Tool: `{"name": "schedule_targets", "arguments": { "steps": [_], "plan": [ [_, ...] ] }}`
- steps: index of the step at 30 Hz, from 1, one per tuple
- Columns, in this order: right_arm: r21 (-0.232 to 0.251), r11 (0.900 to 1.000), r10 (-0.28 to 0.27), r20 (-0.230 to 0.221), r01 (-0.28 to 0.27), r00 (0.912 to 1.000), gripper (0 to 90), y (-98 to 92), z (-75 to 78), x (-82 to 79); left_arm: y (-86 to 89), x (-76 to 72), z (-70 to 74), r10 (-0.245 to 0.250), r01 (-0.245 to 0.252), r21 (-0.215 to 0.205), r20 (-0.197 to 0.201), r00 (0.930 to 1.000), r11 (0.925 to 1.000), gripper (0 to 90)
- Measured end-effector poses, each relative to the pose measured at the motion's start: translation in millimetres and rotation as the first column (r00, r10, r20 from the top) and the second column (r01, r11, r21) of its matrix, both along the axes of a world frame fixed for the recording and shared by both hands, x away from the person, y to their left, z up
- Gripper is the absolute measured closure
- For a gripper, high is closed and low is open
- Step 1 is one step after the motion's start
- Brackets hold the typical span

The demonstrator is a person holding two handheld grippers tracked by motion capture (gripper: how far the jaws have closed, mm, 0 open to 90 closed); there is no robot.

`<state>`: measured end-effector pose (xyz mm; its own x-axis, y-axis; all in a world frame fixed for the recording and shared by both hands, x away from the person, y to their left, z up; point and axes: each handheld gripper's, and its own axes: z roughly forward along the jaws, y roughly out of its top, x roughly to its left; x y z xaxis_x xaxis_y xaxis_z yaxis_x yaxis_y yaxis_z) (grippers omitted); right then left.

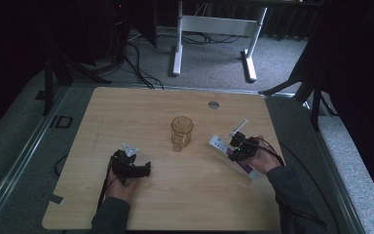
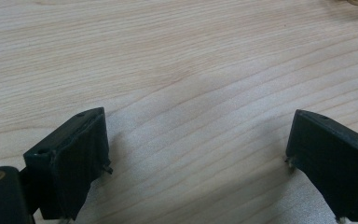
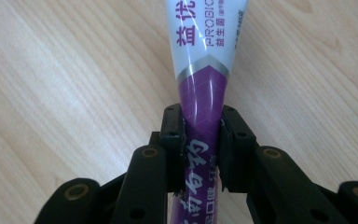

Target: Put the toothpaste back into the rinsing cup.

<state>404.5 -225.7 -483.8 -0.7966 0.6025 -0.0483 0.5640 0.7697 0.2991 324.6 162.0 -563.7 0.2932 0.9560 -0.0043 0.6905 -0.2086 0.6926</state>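
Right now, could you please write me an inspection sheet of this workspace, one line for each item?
Surface: wooden table, light grain, round grommet near far edge.
Job's things: purple-and-white toothpaste tube; amber glass mug upright at centre.
Clutter: nothing seen.
Grippers: right gripper shut on the tube's purple end; left gripper open over bare wood.
Cables: one trails from each gripper; more on the floor behind.
Surroundings: grey carpet, white desk frame, dark stands.

A light wooden table sits on grey carpet, the room dim and dark at the edges. Behind it, a white desk frame, black cables trailing across the floor.
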Motion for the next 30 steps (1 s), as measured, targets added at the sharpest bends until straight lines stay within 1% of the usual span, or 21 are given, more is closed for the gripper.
{"name": "schedule_targets", "arguments": {
  "steps": [2,7,8,10,12,15,16,20,30],
  "plan": [
    [0.015,1.000,-0.009,0.007,0.009,0.9999,74.4,0.2,-0.1,1.4,-0.1,0.0,-0.1,0.001,-0.001,-0.002,0.001,1.0000,1.0000,5.8],
    [0.071,0.997,-0.026,0.026,0.024,0.9993,74.4,1.4,2.3,3.4,-0.1,0.0,0.0,0.001,-0.001,-0.001,0.001,1.0000,1.0000,5.7],
    [0.071,0.997,-0.026,0.026,0.024,0.9993,74.4,1.4,2.3,3.4,-0.1,0.0,0.0,0.001,-0.001,-0.001,0.001,1.0000,1.0000,5.7],
    [0.094,0.995,-0.031,0.038,0.027,0.9988,74.4,2.8,3.8,4.3,0.0,0.0,0.0,0.000,0.000,0.000,0.000,1.0000,1.0000,5.7],
    [0.106,0.994,-0.037,0.039,0.033,0.9985,74.5,3.6,4.8,4.6,-0.1,0.0,0.0,0.001,-0.001,-0.001,0.001,1.0000,1.0000,5.7],
    [0.116,0.993,-0.039,0.044,0.034,0.9982,74.5,4.3,5.5,4.8,-0.1,0.0,0.0,0.001,-0.001,-0.001,0.001,1.0000,1.0000,5.7],
    [0.125,0.992,-0.042,0.055,0.034,0.9976,74.5,4.6,6.5,5.3,-0.1,0.0,0.0,0.001,-0.001,-0.001,0.001,1.0000,1.0000,5.7],
    [0.134,0.990,-0.046,0.067,0.037,0.9967,74.5,4.6,8.2,5.4,-0.1,0.0,0.0,0.001,-0.001,-0.001,0.000,1.0000,1.0000,5.8],
    [0.168,0.984,-0.080,0.099,0.062,0.9919,74.5,1.8,12.2,6.8,-0.1,0.0,-0.1,0.001,-0.001,-0.002,0.001,1.0000,1.0000,5.8]
  ]
}}
